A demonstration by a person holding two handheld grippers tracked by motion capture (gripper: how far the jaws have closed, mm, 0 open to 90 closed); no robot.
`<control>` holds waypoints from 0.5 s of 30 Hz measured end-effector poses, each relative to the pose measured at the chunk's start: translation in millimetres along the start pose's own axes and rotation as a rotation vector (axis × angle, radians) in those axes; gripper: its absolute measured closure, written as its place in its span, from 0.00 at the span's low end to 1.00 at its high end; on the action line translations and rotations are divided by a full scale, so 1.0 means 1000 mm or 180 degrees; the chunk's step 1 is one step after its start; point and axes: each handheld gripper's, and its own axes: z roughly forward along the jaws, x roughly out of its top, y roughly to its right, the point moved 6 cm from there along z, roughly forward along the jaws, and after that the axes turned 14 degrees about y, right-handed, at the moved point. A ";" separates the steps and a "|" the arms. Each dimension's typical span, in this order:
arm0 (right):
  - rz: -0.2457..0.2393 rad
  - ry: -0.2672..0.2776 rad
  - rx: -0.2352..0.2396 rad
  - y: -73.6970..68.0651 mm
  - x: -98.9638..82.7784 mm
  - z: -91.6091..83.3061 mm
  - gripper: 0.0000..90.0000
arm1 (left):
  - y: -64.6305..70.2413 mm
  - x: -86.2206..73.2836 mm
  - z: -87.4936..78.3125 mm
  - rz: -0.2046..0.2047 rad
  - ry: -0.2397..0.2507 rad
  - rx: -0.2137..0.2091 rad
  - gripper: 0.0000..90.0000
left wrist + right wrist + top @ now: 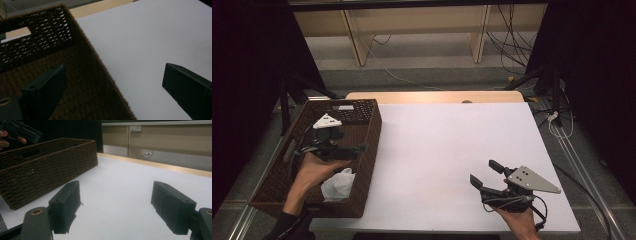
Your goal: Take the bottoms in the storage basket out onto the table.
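While my left tool [346, 150] hangs wide open and empty over the basket [367, 131] at the bench's left edge, my right tool [484, 174] rests open, empty, near the front right corner.

- Left gripper [343, 150]: black body, pale grey three-cornered plate on top, dark cable at its rear.
- Right gripper [484, 174]: black jaws, grey triangular plate with small dark holes, looped black cable beneath.
- Brass-ringed screw hole behind each jaw.
- Left forearm: dark sleeve cuff.
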 end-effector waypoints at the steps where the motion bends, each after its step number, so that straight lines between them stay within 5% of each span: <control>1: -0.0004 0.0003 0.0006 0.000 0.000 0.000 0.27 | -0.004 -0.003 -0.002 -0.0001 -0.0061 0.0039 0.05; 15: -0.0016 -0.0020 0.0012 -0.001 0.000 0.000 0.28 | -0.034 -0.043 -0.015 0.0043 -0.0833 -0.0014 0.09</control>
